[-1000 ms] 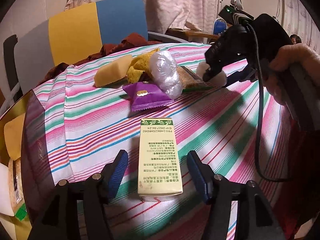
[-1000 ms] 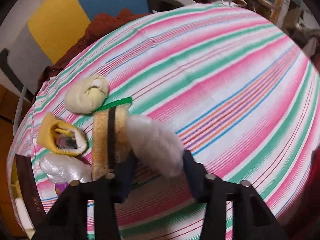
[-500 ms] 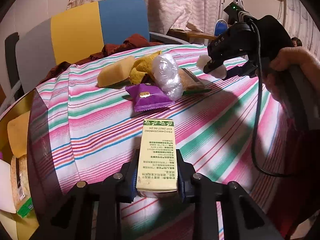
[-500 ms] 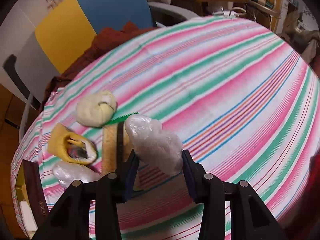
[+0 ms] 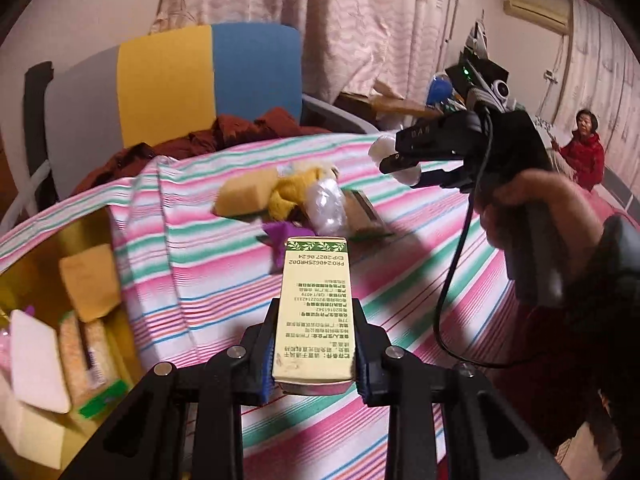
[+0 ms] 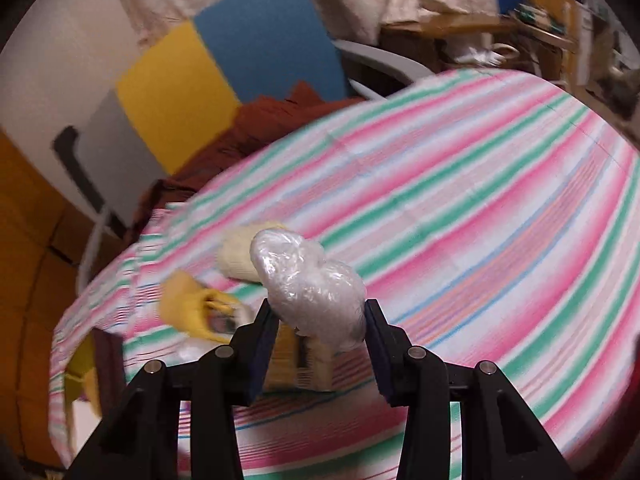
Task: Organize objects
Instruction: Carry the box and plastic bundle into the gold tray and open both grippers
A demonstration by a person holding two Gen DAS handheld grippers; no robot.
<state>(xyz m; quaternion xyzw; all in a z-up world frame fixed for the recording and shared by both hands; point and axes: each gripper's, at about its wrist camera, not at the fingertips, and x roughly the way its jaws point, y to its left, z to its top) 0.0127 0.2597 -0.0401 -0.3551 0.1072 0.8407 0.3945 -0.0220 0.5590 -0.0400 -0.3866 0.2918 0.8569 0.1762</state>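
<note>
My left gripper point(image 5: 314, 354) is shut on a cream box with green print point(image 5: 314, 304), held above the striped tablecloth point(image 5: 420, 248). My right gripper point(image 6: 320, 328) is shut on a white plastic-wrapped bundle point(image 6: 312, 284), lifted off the cloth; the same gripper point(image 5: 404, 162) shows in the left wrist view with the white bundle point(image 5: 382, 148) between its fingers. On the cloth lie a yellow sponge-like block point(image 5: 246, 192), a yellow crumpled packet point(image 5: 288, 196), a clear wrapped bundle point(image 5: 324, 206), a purple packet point(image 5: 278, 236) and a brown bar point(image 5: 362, 212).
An open gold box point(image 5: 48, 240) at the left table edge holds several packets. A yellow-and-blue chair point(image 5: 208, 80) with a red-brown cloth stands behind the table. A person in red point(image 5: 586, 152) sits far right. A hand point(image 5: 532, 196) grips the right gripper's handle.
The left gripper closed on the cream box and raised it off the cloth. The right gripper lifted the white bundle up and away from the brown bar.
</note>
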